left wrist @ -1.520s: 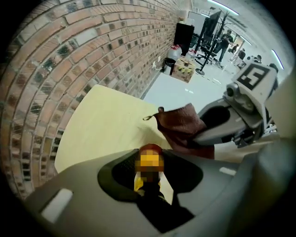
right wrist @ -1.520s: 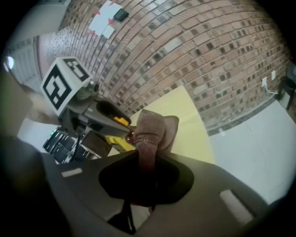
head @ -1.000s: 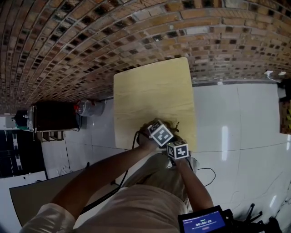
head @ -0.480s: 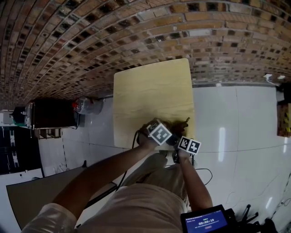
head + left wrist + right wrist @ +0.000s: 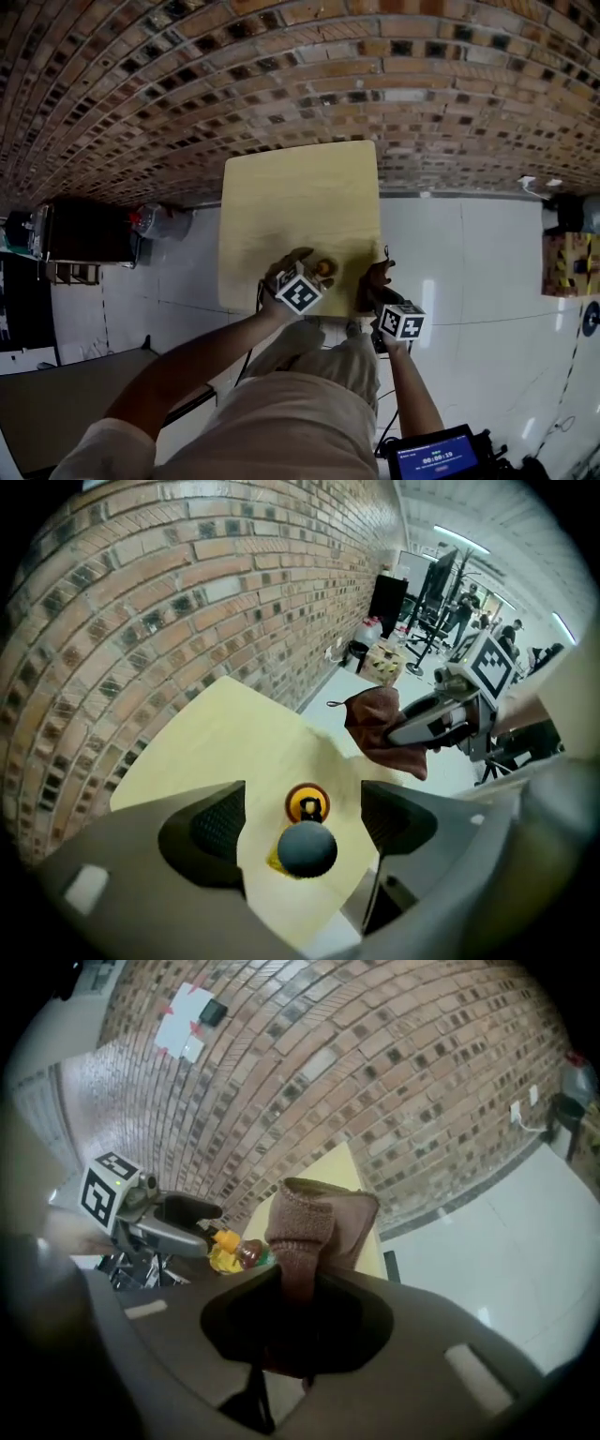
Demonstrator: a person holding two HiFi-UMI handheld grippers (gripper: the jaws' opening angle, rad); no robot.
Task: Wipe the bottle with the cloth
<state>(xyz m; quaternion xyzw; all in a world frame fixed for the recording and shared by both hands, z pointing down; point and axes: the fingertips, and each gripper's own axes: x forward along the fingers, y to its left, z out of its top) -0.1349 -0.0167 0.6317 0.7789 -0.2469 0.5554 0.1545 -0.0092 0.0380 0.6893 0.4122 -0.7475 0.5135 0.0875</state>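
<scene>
Left gripper (image 5: 302, 825) jaws are opening, bottle (image 5: 246, 1253) loose between them; right gripper (image 5: 298, 1307), at the bottle's three o'clock, pinches the cloth (image 5: 319, 1222). Wiping seems finished; next, lift clear

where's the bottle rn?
In the left gripper view the bottle rests on the yellow table by its near edge, untouched between the opening jaws of the left gripper, cloth to its right.

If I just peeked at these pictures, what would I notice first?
Probably the brown cloth, pinched in the right tool and sticking up in front of the big brick wall. Next comes the yellow-capped bottle on the pale table. The left tool has it between its jaws, which are opening and not touching it.
</scene>
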